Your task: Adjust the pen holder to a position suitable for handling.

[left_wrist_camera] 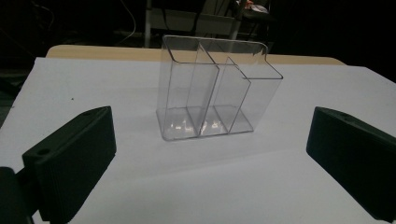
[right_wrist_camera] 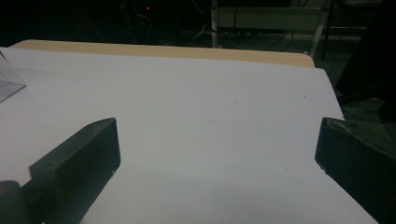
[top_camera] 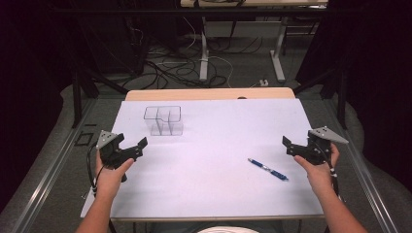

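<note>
High view: pen [top_camera: 268,169] lies flat on the white worktop [top_camera: 218,136], long axis diagonal, just inboard of the right gripper [top_camera: 296,147], so the right hand is nearer. Left gripper [top_camera: 132,149] is well apart from it.

Left gripper view: fingers [left_wrist_camera: 70,161] apart, facing the clear rigid plastic organiser [left_wrist_camera: 212,93], upright, empty compartments.

Right gripper view: fingers [right_wrist_camera: 77,165] apart, holding nothing, over matte white sheet.

Dim, dark-edged frames; white table [top_camera: 214,145] evenly lit, gripper views perhaps slightly soft
</note>
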### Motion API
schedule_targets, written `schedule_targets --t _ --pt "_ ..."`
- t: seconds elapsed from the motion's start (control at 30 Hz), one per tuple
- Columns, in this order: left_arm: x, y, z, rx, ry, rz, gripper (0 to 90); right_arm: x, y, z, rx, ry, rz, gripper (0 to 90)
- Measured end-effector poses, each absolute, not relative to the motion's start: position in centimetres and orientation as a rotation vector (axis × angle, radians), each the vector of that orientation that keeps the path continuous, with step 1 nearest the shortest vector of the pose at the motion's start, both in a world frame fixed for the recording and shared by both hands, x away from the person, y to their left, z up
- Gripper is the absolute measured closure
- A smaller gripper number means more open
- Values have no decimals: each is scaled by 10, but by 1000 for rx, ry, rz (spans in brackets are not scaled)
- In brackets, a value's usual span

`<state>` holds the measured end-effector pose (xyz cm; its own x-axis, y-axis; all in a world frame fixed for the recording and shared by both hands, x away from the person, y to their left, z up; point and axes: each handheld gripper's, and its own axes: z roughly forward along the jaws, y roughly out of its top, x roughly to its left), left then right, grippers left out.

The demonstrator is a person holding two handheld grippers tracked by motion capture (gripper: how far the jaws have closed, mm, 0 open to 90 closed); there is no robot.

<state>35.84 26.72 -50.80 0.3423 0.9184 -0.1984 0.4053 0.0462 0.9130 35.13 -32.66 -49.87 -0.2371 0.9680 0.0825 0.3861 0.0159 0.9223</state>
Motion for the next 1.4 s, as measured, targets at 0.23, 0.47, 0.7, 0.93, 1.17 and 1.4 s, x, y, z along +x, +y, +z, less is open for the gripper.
schedule_targets --t 0.23,0.47,0.7,0.93,1.17,1.4 --pt "360 264 -501 1577 1214 610 1 351 -326 -500 1402 1701 1188 13" --pt "361 259 -494 1582 1207 601 7 352 -327 -504 1428 1716 1172 32" --pt "370 256 -489 1593 1242 594 45 352 -323 -505 1426 1720 1180 44" --pt "380 257 -485 1583 1249 598 162 351 -316 -507 1399 1751 1173 63" --pt "392 259 -479 1574 1257 597 192 349 -317 -509 1402 1764 1160 68" --pt "405 260 -467 1581 1249 617 260 351 -316 -510 1401 1761 1163 78"
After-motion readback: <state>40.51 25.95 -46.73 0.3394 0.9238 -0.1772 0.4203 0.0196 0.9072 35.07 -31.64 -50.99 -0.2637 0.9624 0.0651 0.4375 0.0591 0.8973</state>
